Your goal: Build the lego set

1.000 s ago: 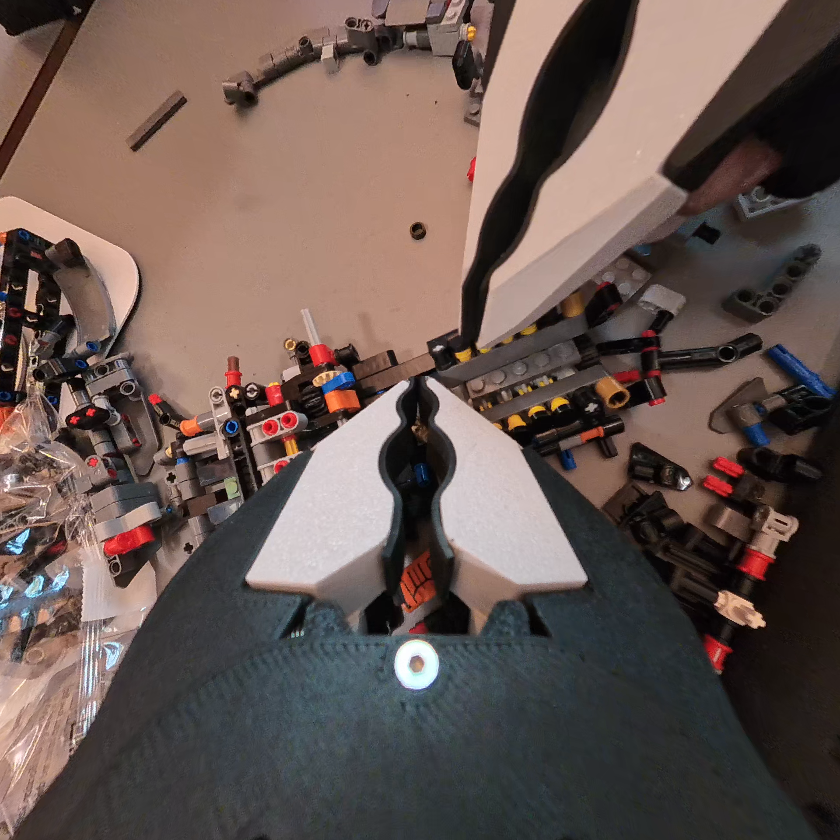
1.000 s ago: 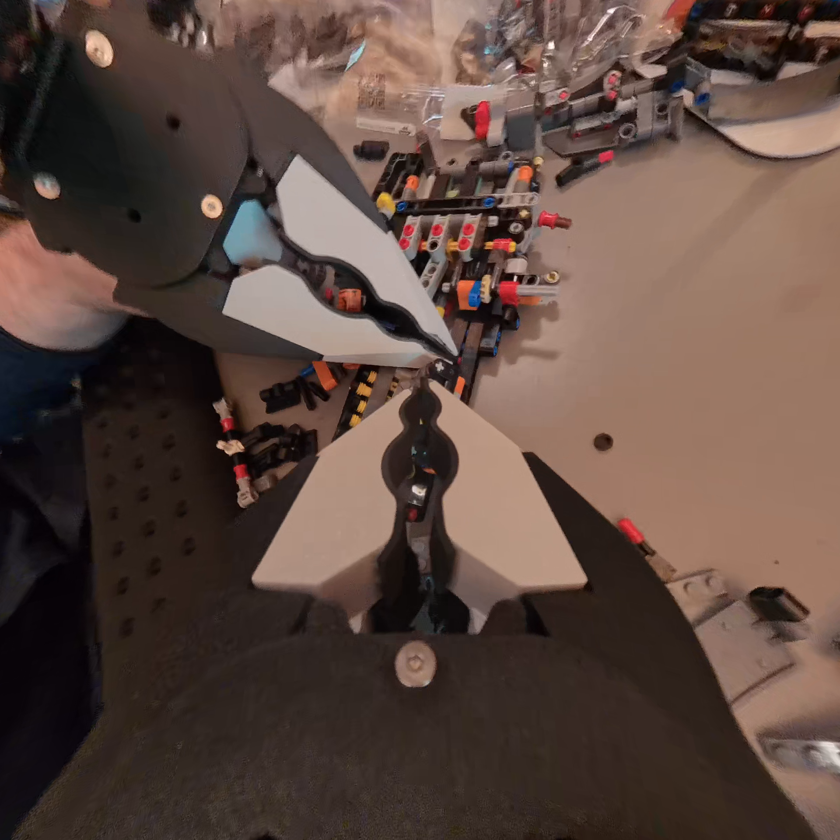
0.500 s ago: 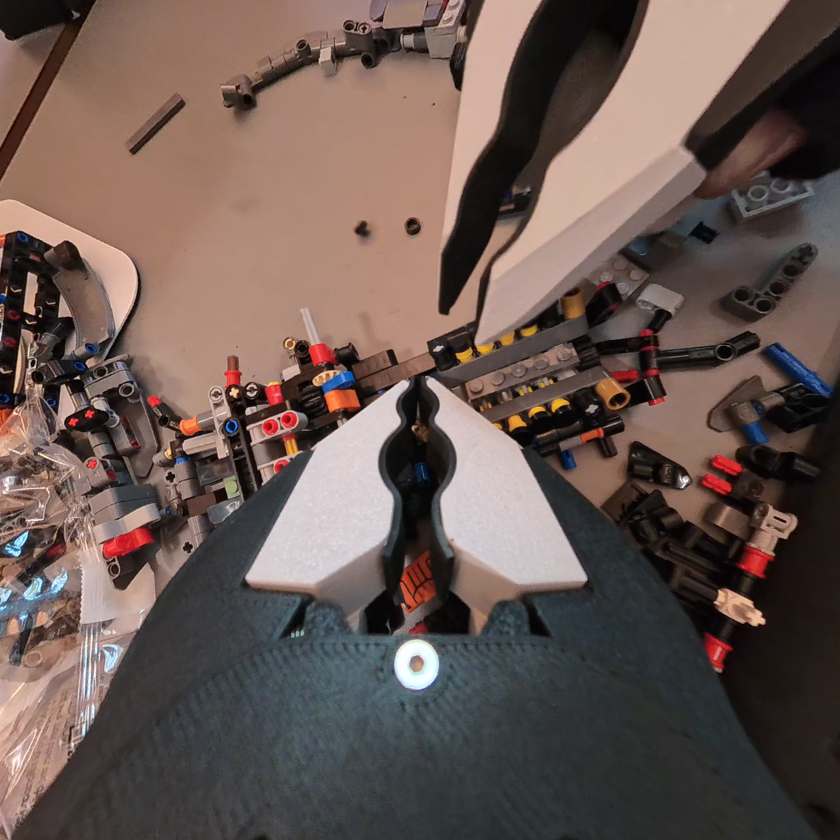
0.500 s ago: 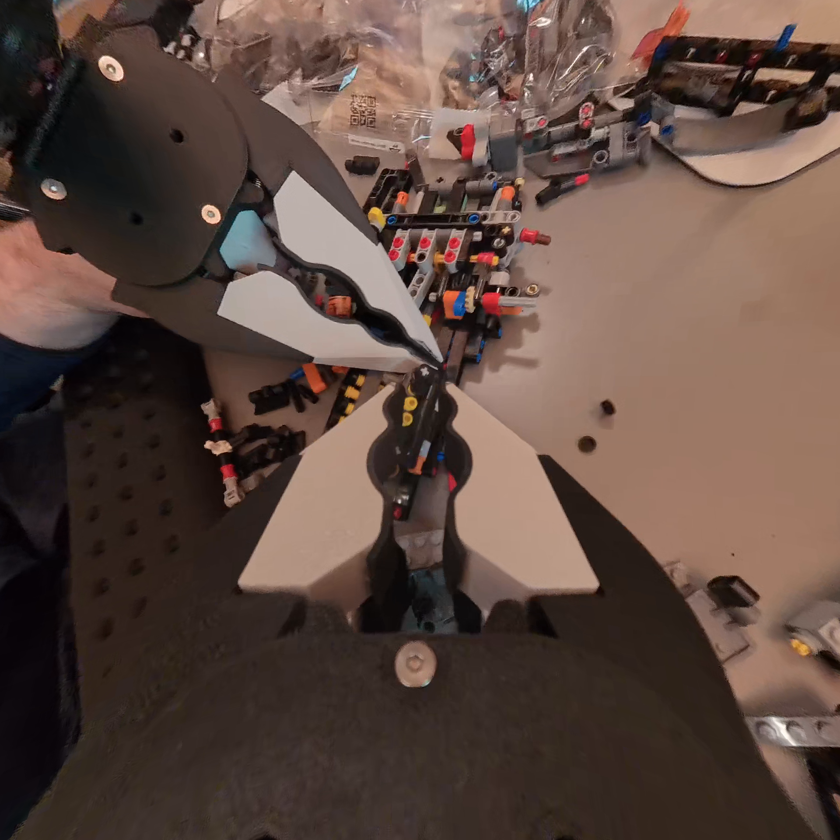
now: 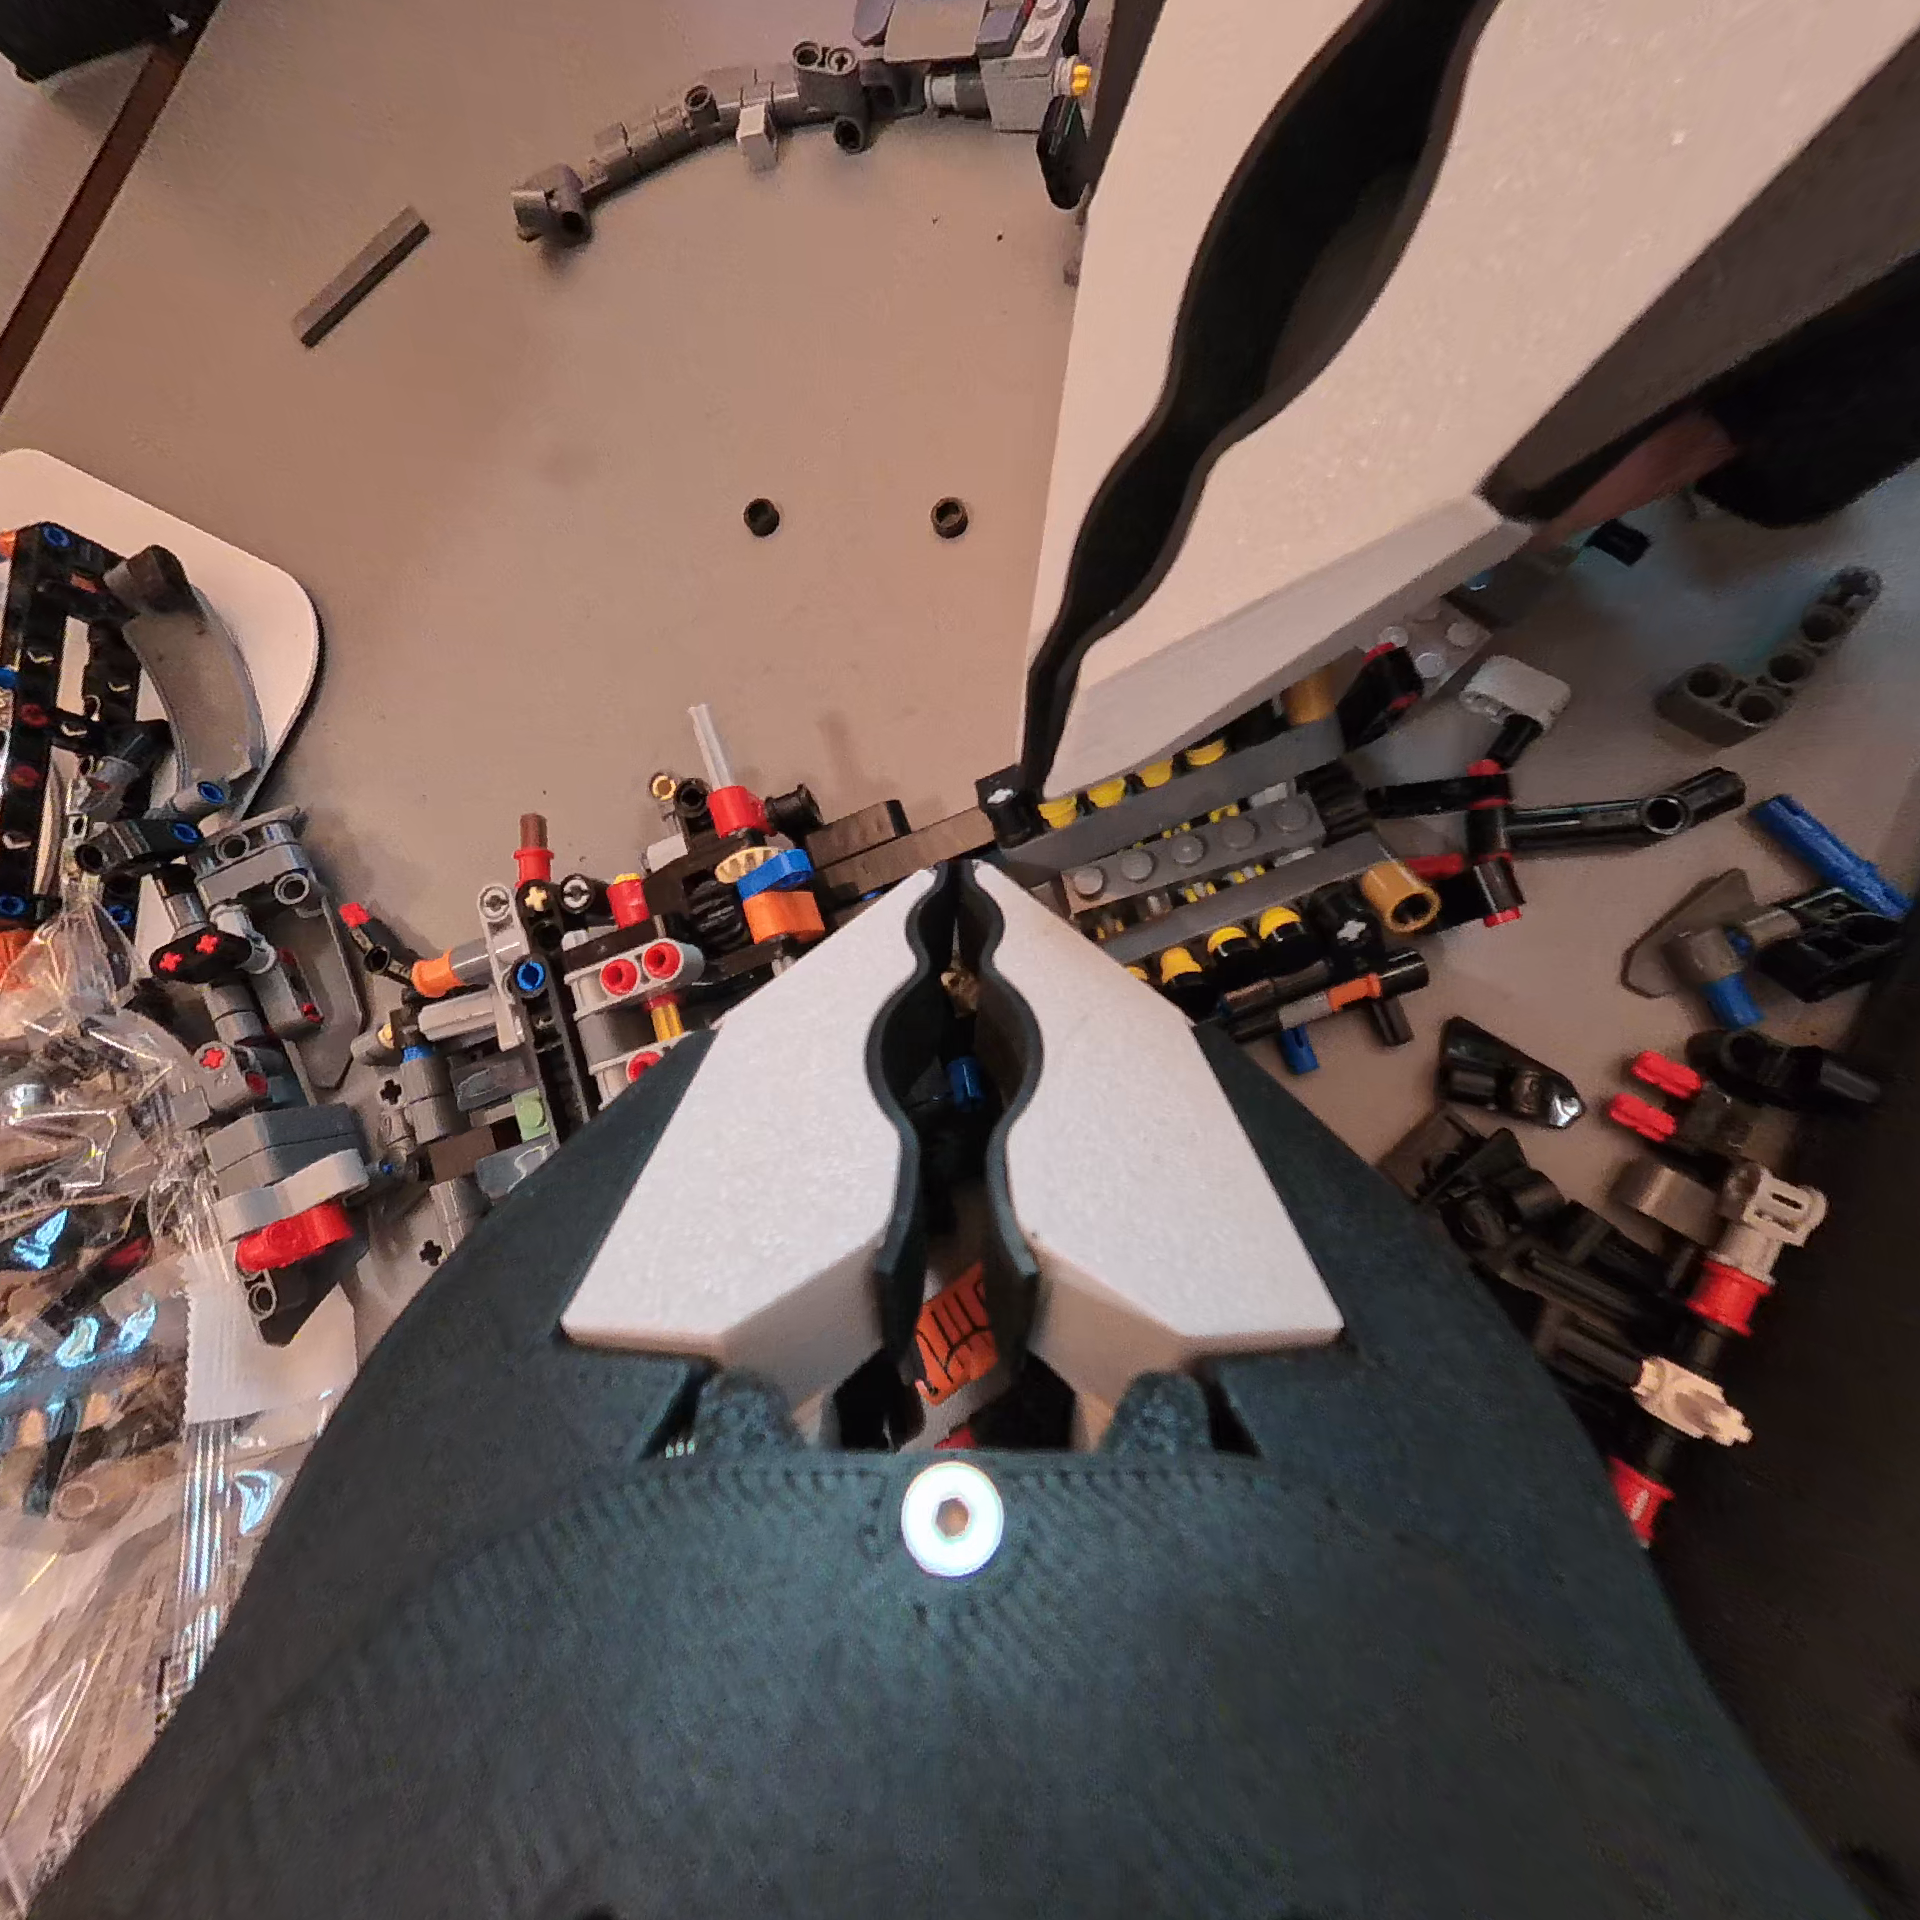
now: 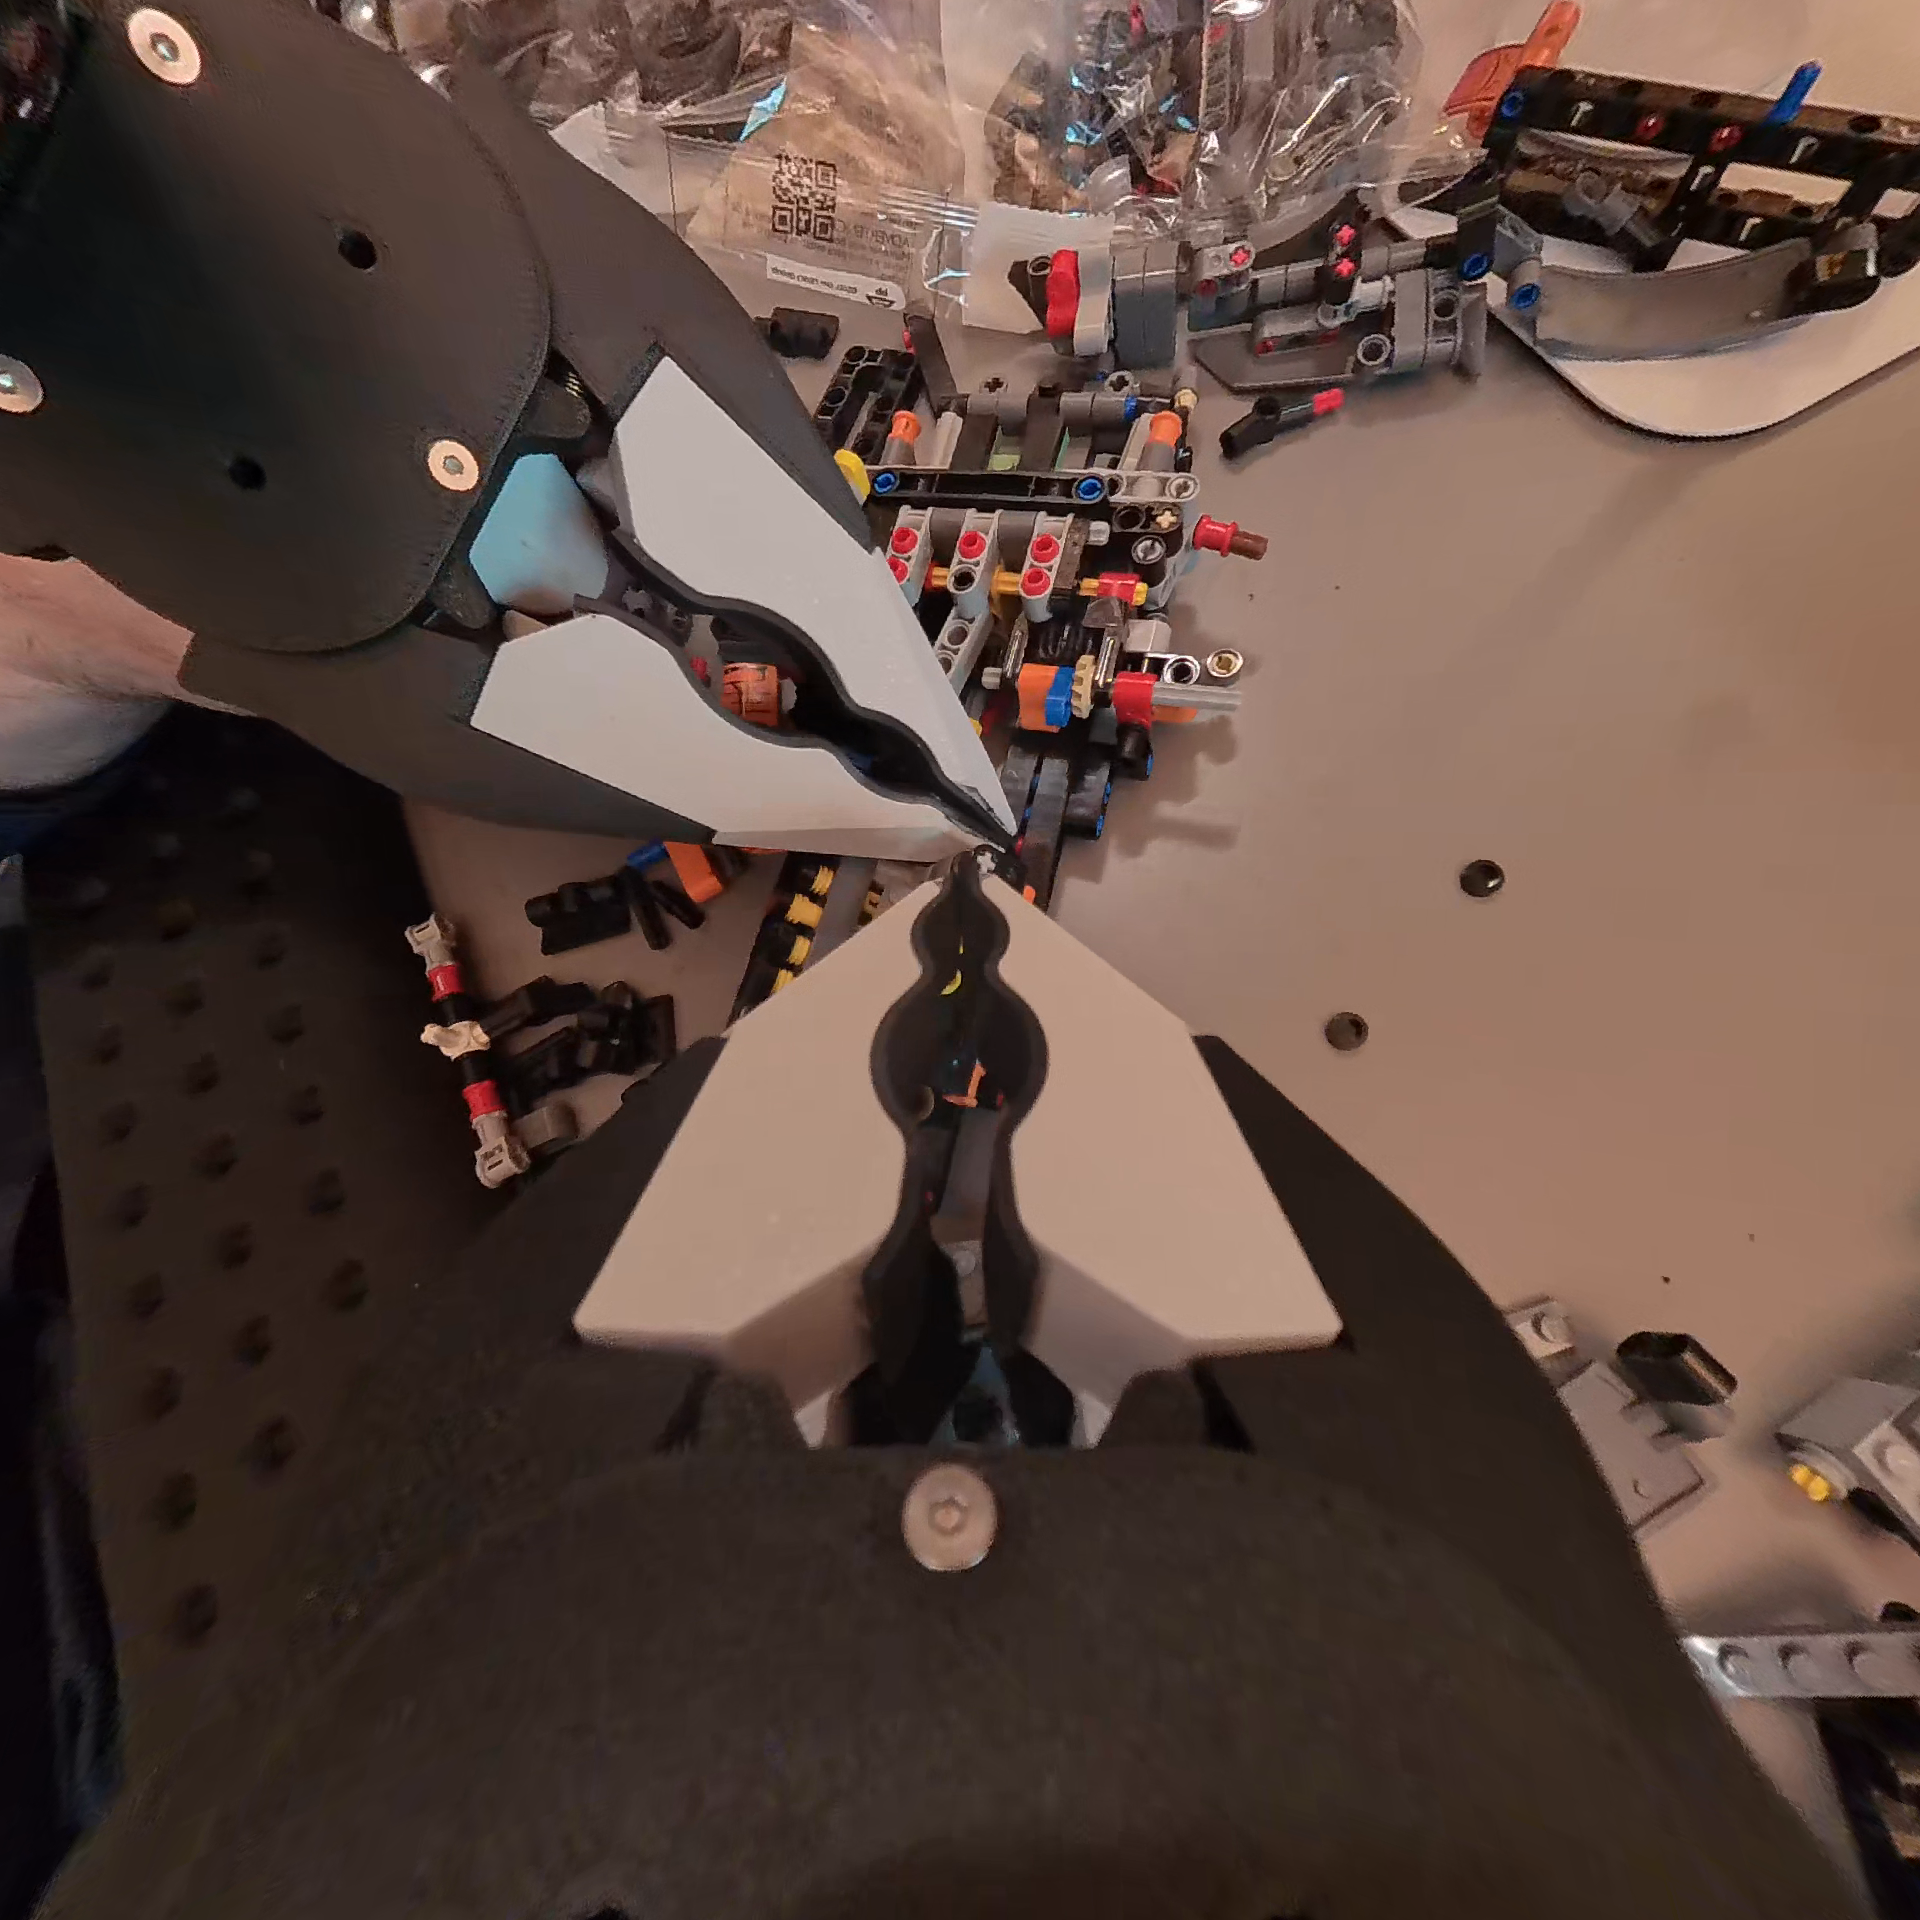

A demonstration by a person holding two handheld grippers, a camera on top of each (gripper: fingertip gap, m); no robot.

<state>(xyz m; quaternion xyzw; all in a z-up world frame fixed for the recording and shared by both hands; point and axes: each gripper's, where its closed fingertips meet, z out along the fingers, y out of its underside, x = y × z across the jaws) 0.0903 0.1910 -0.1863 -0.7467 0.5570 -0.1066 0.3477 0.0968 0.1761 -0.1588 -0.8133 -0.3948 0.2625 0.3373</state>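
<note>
A long Lego Technic assembly (image 5: 1195,862) of black and grey beams with yellow, red, blue and orange pins lies on the grey table; it also shows in the right wrist view (image 6: 1039,582). My left gripper (image 5: 956,871) is shut, its tips resting against the black beam (image 5: 883,831) in the middle of the assembly. My right gripper (image 6: 966,878) is shut and comes down from above (image 5: 1023,779). Its tips touch a black connector with a white cross (image 5: 1001,805) at the end of the grey section. The two grippers' tips nearly meet (image 6: 1000,831).
Two small black rings (image 5: 761,514) (image 5: 948,516) lie on the table behind the assembly. Loose black, red and blue parts (image 5: 1621,1195) are scattered right. Plastic bags of parts (image 5: 62,1195) and a black frame on a white board (image 5: 73,665) are left. A grey curved chain (image 5: 665,135) lies far back. The tips of both grippers are at nearly the same place.
My right gripper lifted and opened slightly, then came back down shut onto the black connector. A second small black ring appeared on the table. My left gripper has not moved.
</note>
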